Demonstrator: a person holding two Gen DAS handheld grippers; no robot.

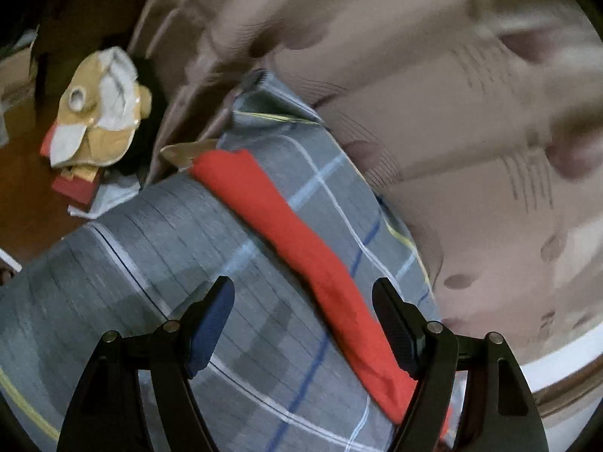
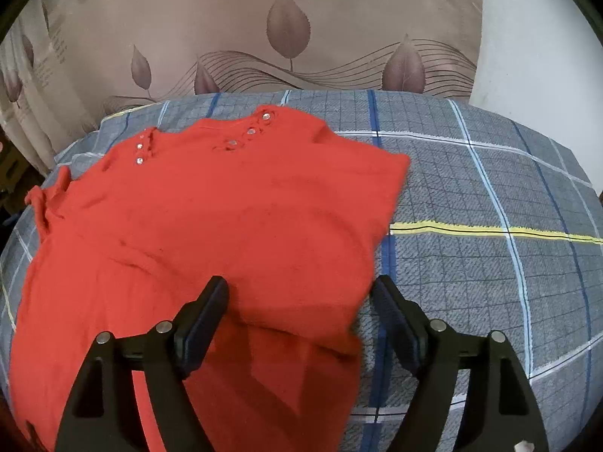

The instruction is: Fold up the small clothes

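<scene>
Both claws, left gripper [image 1: 303, 316] and right gripper [image 2: 301, 316], gape empty over the red top [image 2: 211, 226], probably light, limp knit best pinched at its hem corners.

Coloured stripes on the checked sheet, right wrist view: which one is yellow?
The yellow stripe running sideways from the red garment's right edge; the others are blue or white.

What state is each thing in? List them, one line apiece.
red top: lying on the plaid sheet, part folded, one edge doubled over near the right gripper.
plaid sheet: spread flat under the top.
left gripper: open, holding nothing.
right gripper: open, over the top's folded edge, not gripping.
leaf-print curtain: hanging behind.
</scene>
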